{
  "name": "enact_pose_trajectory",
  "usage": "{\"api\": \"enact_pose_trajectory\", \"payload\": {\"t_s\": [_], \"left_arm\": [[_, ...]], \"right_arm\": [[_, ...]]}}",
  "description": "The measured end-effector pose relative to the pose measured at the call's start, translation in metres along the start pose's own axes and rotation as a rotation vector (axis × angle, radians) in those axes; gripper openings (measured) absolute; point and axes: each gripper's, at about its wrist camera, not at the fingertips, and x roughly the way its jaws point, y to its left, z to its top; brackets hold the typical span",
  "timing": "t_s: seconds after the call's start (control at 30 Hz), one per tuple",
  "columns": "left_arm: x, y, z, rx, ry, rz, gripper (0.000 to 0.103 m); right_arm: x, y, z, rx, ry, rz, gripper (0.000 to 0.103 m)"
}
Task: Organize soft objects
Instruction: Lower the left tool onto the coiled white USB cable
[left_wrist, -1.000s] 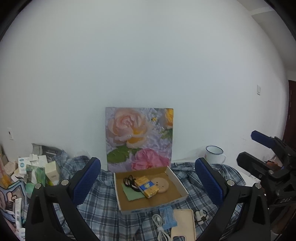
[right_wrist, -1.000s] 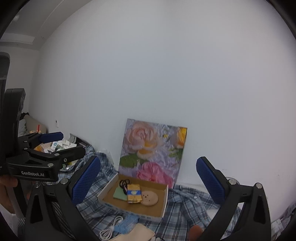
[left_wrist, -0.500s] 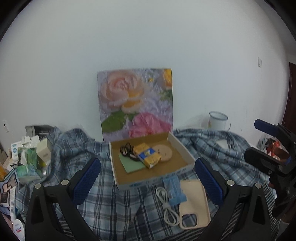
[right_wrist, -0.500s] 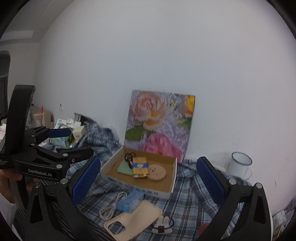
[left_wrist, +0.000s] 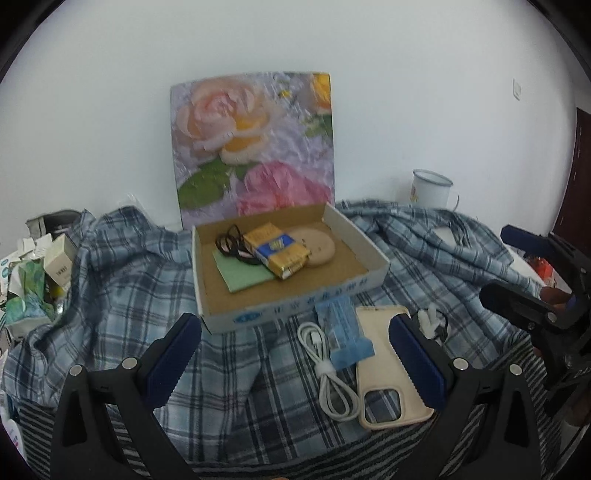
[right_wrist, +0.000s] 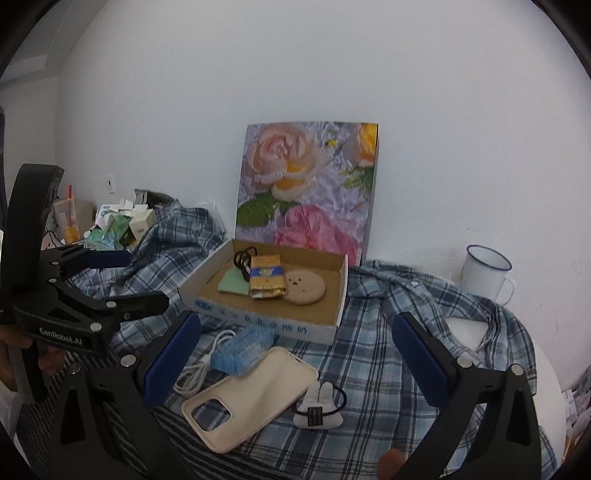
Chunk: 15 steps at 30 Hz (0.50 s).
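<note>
A shallow cardboard box (left_wrist: 295, 310) (right_wrist: 258, 321) sits on a plaid cloth and holds a gold-and-blue packet (left_wrist: 277, 251), black hair ties (left_wrist: 231, 243), a green pad (left_wrist: 242, 273) and a round tan coaster (left_wrist: 317, 245). In front of it lie a beige phone case (left_wrist: 384, 365) (right_wrist: 251, 395), a blue tissue pack (left_wrist: 343, 332) (right_wrist: 243, 349), a white cable (left_wrist: 328, 373) and a white bunny hair tie (right_wrist: 319, 406) (left_wrist: 430, 321). My left gripper (left_wrist: 295, 365) is open above the cloth before the box. My right gripper (right_wrist: 295, 365) is open above the case.
A flower painting (left_wrist: 255, 147) leans on the wall behind the box. A white enamel mug (left_wrist: 430, 190) (right_wrist: 484, 273) stands at the right. Small boxes and packets (left_wrist: 33, 273) are piled at the left. The plaid cloth (left_wrist: 110, 295) covers the table.
Both grippers have tilted down and come closer to the table. The box and the loose things in front of it now sit larger and higher in both views.
</note>
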Motion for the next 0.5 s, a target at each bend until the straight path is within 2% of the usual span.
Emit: {"api": "enact_pose_trajectory", "payload": {"t_s": [0.23, 0.4, 0.43, 0.47, 0.5], "left_arm": [[0.023, -0.007, -0.016, -0.001, 0.052, -0.041, 0.103], [0.037, -0.009, -0.026, -0.007, 0.093, -0.042, 0.102], [0.039, -0.009, -0.028, -0.007, 0.101, -0.044, 0.099], [0.043, -0.01, -0.03, -0.005, 0.115, -0.046, 0.091], [0.046, -0.01, -0.032, -0.001, 0.129, -0.043, 0.088]], "right_arm": [[0.01, -0.013, -0.015, 0.04, 0.033, 0.016, 0.103], [0.013, -0.017, -0.022, 0.062, 0.029, 0.037, 0.103], [0.015, -0.017, -0.024, 0.062, 0.034, 0.04, 0.103], [0.017, -0.017, -0.026, 0.064, 0.039, 0.044, 0.103], [0.018, -0.018, -0.027, 0.069, 0.045, 0.049, 0.103]]}}
